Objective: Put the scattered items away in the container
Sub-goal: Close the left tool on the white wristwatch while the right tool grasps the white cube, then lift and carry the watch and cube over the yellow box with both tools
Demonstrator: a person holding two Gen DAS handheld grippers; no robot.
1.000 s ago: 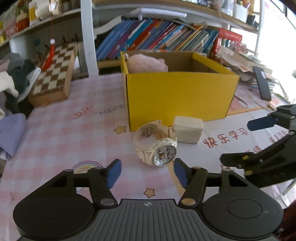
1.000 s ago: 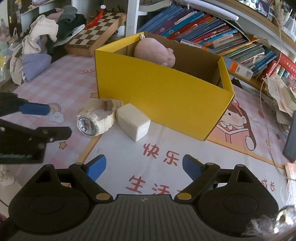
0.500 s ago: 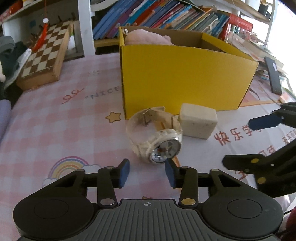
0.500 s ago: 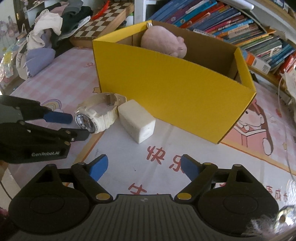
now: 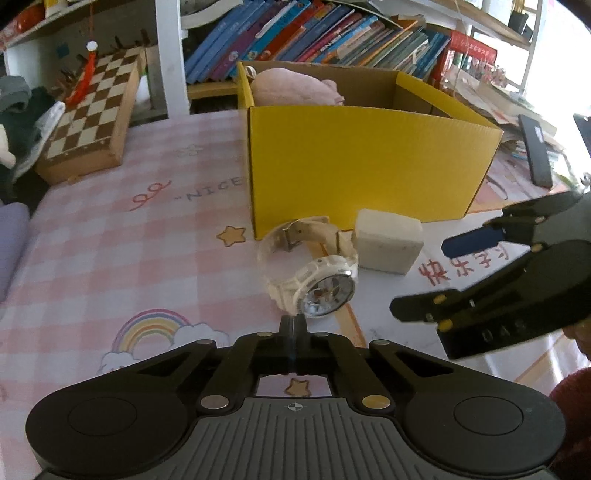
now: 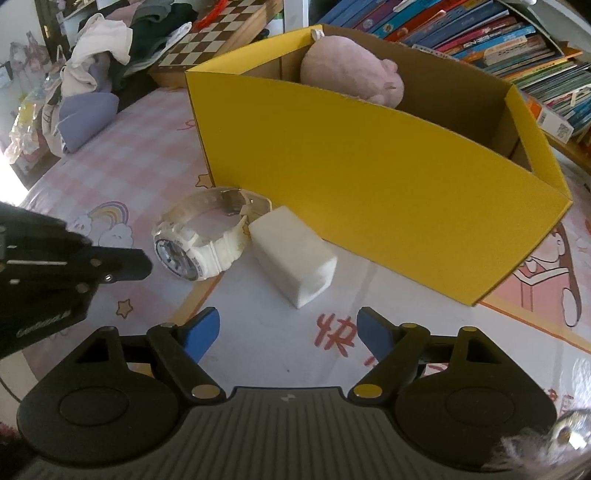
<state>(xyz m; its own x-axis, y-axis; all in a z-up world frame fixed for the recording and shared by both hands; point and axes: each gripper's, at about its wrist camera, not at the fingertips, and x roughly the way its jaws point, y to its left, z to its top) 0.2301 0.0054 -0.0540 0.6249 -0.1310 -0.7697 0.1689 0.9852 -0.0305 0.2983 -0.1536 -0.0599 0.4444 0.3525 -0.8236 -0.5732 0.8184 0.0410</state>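
Pink-and-white checked cloth [image 5: 110, 258] printed with rainbows, stars and red Chinese characters covers the table; behind it run shelves of slanted books [image 5: 314, 33], with a wooden chessboard [image 5: 92, 114] at upper left of the left wrist view and heaped clothes [image 6: 99, 62] at upper left of the right wrist view. The yellow cardboard box [image 5: 369, 166] stands mid-frame, a pink plush toy [image 6: 351, 70] inside. The white wristwatch [image 5: 314, 266] lies just in front of the box, touching a white block [image 5: 388, 240]. The left gripper [image 5: 291, 325] has its fingers pressed together just short of the watch, gripping nothing. The right gripper [image 6: 284, 332] hovers near the block, blue pads apart. Its far side is cut off at the right edge of the left wrist view, blurred.
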